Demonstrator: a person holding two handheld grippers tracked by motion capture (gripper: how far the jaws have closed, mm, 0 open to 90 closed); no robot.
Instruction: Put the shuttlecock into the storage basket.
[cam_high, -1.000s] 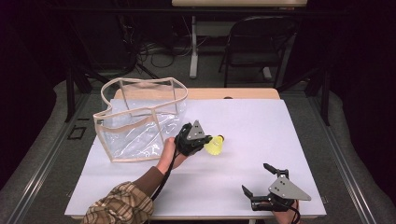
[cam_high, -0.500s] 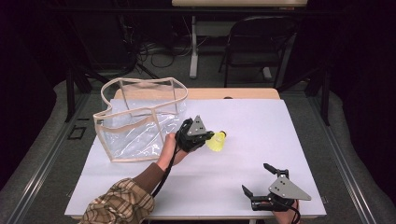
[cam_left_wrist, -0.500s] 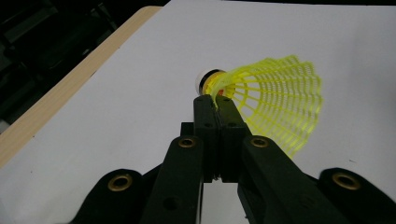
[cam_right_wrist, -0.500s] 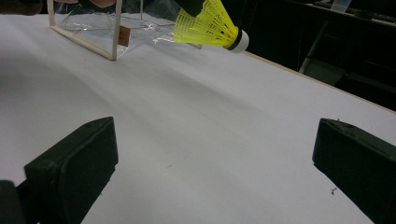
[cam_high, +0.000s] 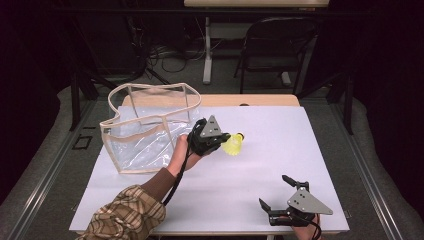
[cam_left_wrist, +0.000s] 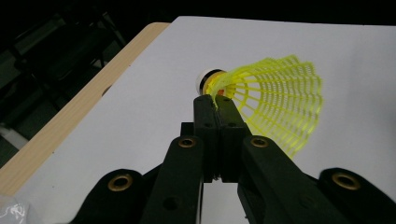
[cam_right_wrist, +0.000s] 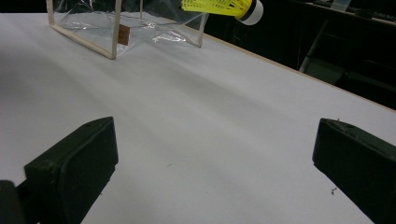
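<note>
Jaws of the left gripper (cam_left_wrist: 215, 105) are clenched flat against each other on the edge of the yellow shuttlecock (cam_left_wrist: 275, 105), pinching its mesh skirt just behind the white cork tip. In the left gripper view the skirt fans out to the right of the jaws and the cork points away from the camera. In the high view the left gripper (cam_high: 220, 140) is held above the table (cam_high: 280, 150), near its middle, with the shuttlecock (cam_high: 233, 145) projecting from the jaws toward the person's right. The shuttlecock is lifted clear of the table surface; the right gripper view shows it (cam_right_wrist: 224, 6) at the top edge of the frame, above the table.

A clear plastic bag (cam_high: 145, 130) with beige trim stands open on the table just beside the left gripper, on the person's left. The left hand and a plaid sleeve (cam_high: 125, 215) reach in from the near edge.

Jaws of the right gripper (cam_high: 277, 194) are released and spread wide, grasping nothing. This gripper rests at the near right corner of the table, well apart from the shuttlecock and the bag. In the right gripper view the two jaws stand at the far left and far right of the frame with bare table (cam_right_wrist: 210, 140) between them.
</note>
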